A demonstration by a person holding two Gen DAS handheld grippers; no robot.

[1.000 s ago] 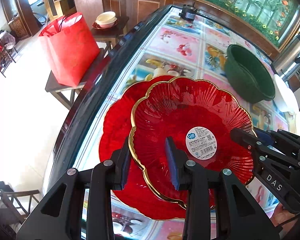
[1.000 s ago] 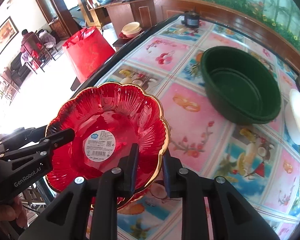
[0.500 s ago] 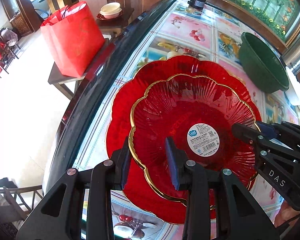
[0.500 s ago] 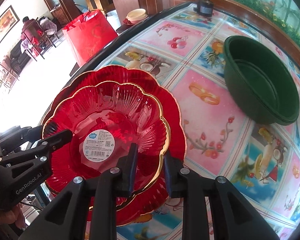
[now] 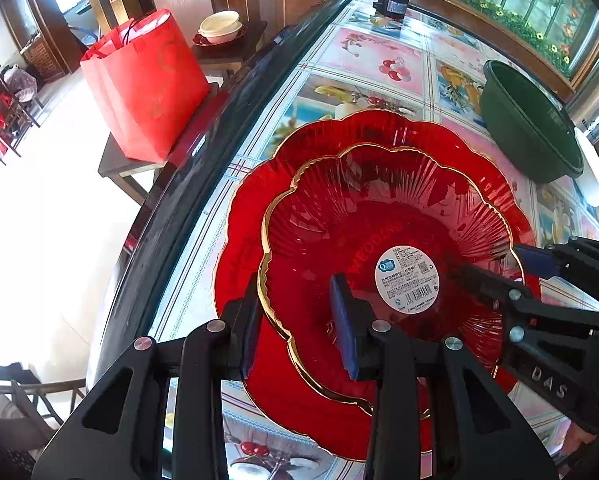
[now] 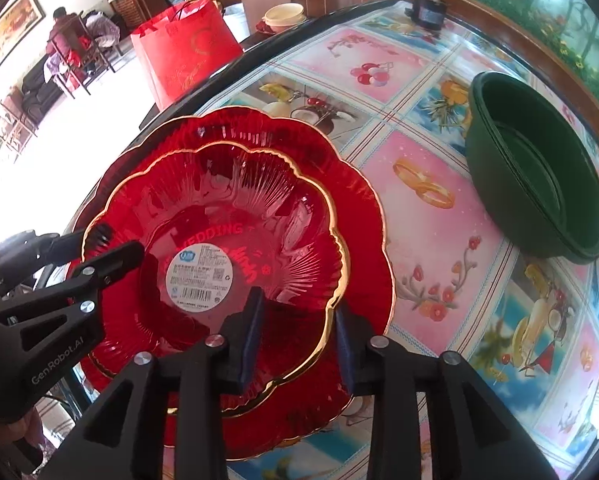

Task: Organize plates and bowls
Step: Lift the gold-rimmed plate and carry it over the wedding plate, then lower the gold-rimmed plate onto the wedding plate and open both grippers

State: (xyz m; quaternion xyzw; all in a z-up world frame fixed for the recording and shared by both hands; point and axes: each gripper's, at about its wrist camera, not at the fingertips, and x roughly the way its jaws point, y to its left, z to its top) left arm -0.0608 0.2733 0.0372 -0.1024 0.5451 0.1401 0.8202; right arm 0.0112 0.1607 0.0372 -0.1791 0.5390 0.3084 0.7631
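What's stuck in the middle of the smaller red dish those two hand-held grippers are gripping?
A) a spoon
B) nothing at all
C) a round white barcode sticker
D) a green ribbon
C: a round white barcode sticker sits at the centre of the smaller red dish, which the left hand-held gripper and right hand-held gripper pinch by opposite rims.
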